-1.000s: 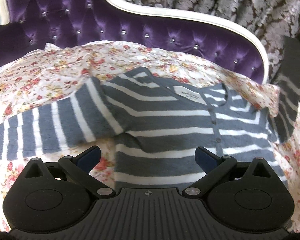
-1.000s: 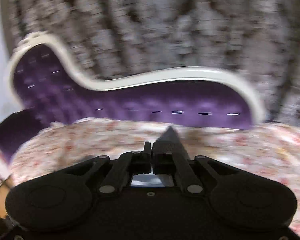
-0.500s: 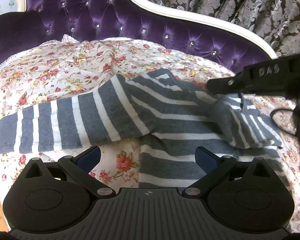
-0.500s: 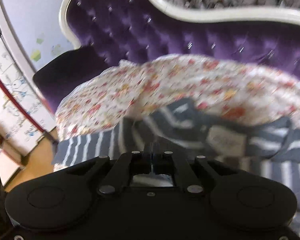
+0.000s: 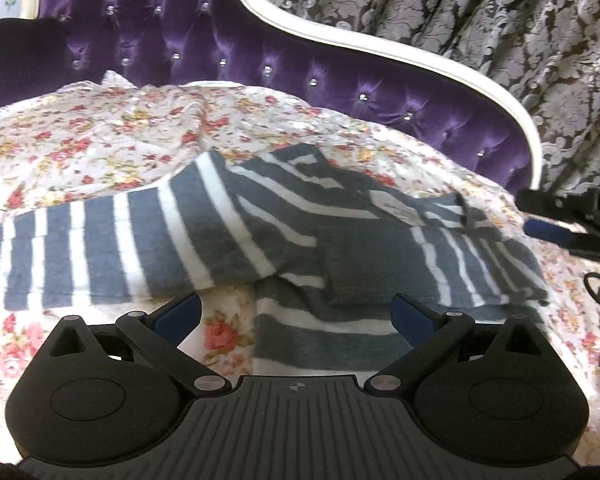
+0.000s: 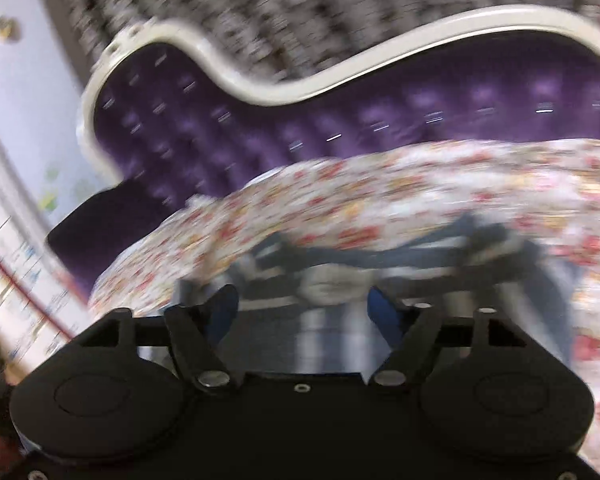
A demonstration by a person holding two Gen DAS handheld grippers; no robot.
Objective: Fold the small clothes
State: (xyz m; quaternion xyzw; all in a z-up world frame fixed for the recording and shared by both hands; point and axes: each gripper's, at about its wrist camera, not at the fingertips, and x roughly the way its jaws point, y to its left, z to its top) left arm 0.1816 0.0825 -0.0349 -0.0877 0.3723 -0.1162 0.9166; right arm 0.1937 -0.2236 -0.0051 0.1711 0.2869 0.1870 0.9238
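Left wrist view: purple tufted sofa (image 5: 260,56) rises behind a floral cover (image 5: 100,140). On it, ahead of the left gripper (image 5: 296,314), lies the striped sweater (image 5: 260,232), one sleeve folded across. Its jaws stand apart, empty. The right gripper (image 6: 304,312) is opening over blurred stripes, pads pressing nothing.

text: none legible | neck label (image 5: 392,205) of striped top (image 5: 204,236): pale patch, print too small to read | wall sheets (image 6: 24,264), right wrist view: blurred, unreadable
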